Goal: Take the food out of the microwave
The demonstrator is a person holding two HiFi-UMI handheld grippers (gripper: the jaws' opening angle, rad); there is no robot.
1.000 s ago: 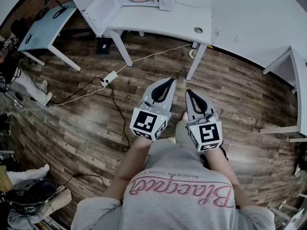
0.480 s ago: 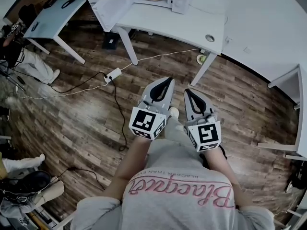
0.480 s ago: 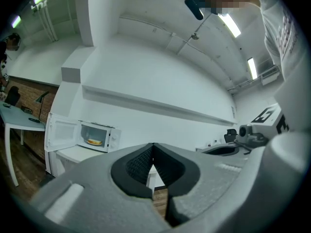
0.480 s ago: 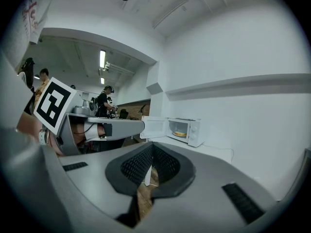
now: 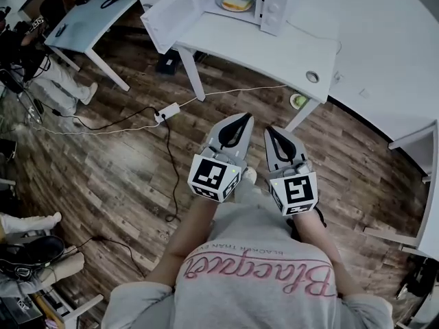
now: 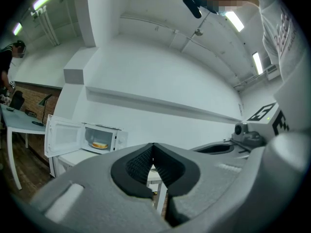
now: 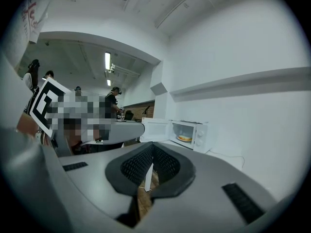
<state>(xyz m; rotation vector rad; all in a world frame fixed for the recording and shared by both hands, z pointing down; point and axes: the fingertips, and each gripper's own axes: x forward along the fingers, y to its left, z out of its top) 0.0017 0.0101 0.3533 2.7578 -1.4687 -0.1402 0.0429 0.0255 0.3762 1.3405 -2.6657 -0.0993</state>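
A white microwave point(image 5: 274, 11) stands on a white table point(image 5: 274, 50) at the top of the head view, its door point(image 5: 168, 16) swung open to the left. Inside lies the food point(image 5: 237, 3), a yellowish sandwich on a plate, also seen as the food point(image 6: 99, 145) and the food point(image 7: 184, 138) in the gripper views. My left gripper point(image 5: 243, 117) and right gripper point(image 5: 269, 130) are held side by side over the floor, well short of the table. Both are shut with nothing between the jaws.
A power strip point(image 5: 167, 112) with cables lies on the wood floor left of my grippers. A second table point(image 5: 82, 26) stands at the upper left, with people point(image 5: 51, 81) beside it. More white desks point(image 5: 429, 184) line the right side.
The microwave and table have drawn closer and lower in the head view as I walk toward them. Both grippers keep their pose, shut and side by side.
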